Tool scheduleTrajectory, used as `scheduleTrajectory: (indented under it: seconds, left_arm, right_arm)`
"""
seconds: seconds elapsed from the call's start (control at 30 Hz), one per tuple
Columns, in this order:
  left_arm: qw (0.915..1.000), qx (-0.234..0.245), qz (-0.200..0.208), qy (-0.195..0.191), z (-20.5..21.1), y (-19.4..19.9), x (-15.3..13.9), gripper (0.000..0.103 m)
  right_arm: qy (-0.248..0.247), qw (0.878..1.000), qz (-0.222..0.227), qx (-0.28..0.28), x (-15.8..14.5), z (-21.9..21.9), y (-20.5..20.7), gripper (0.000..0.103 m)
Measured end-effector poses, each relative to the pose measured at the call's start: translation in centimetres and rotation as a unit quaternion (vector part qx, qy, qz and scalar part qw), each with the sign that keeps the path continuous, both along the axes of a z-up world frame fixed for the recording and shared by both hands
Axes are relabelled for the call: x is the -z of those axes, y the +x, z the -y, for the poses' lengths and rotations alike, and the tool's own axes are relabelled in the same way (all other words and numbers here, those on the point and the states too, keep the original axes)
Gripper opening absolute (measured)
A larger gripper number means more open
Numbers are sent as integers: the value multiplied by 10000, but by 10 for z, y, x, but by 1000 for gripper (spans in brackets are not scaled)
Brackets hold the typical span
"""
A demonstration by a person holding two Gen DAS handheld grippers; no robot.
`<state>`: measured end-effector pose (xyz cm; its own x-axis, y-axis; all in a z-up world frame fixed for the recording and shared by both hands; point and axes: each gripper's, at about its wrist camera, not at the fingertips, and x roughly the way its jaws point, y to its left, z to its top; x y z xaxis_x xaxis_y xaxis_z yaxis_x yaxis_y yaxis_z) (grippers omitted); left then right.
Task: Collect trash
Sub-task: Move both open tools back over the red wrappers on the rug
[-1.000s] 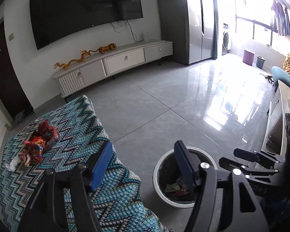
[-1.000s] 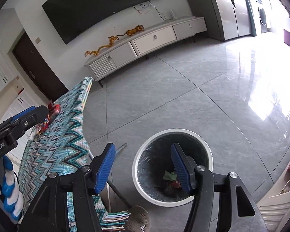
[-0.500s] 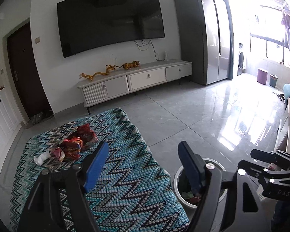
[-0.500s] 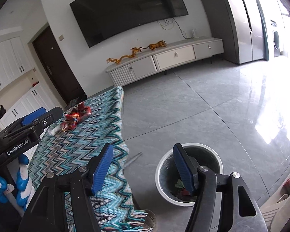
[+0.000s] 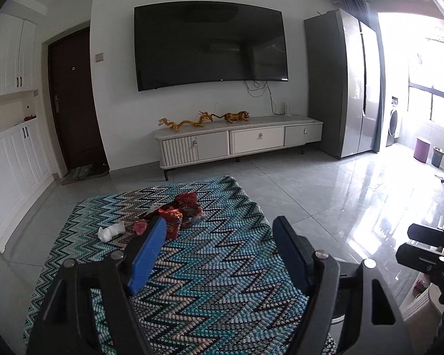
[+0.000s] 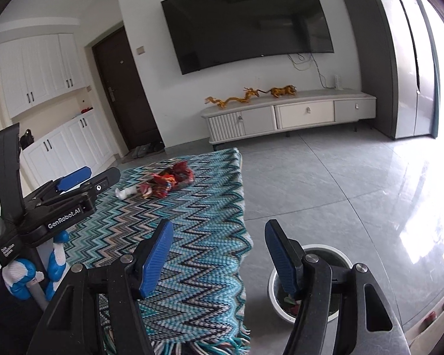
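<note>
A heap of red snack wrappers [image 5: 177,210] and a crumpled white tissue [image 5: 111,232] lie on the far part of a table under a blue zigzag cloth [image 5: 210,301]. My left gripper [image 5: 220,227] hovers over the cloth short of them, open and holding nothing. My right gripper [image 6: 219,229] is open and holds nothing above the cloth's right edge [image 6: 239,207], with the wrappers [image 6: 168,182] and tissue [image 6: 124,192] further ahead to the left. A white-rimmed bin [image 6: 337,250] with scraps inside stands on the floor below its right finger.
The left gripper [image 6: 97,174] shows at the left of the right wrist view, held by a blue-and-white gloved hand [image 6: 55,261]. A low TV cabinet [image 5: 239,142], a wall TV and a tall grey fridge [image 5: 340,88] stand beyond a glossy tiled floor [image 5: 325,195].
Both grippers have risen and swung from above the bin toward the table. The bin has slid to the bottom of both views and the wrappers now lie ahead. The left jaws stand slightly wider.
</note>
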<state>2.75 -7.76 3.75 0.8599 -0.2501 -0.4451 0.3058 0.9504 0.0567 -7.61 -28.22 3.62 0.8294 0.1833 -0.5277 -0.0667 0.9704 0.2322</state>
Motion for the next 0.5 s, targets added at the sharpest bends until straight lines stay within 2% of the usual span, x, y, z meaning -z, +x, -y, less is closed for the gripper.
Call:
scheduleTrajectory:
  seconds: [0.33,0.5]
  left_arm:
    - [9978,-518,354,-224,-60,-4,-27,73]
    - [9936,-903,539,-418,-103,11,-56,73]
  right_arm:
    - [-176,9983,270,-496,-36,-43,-7,62]
    - [-356,9949,532,-782,-68,-68,-1,62]
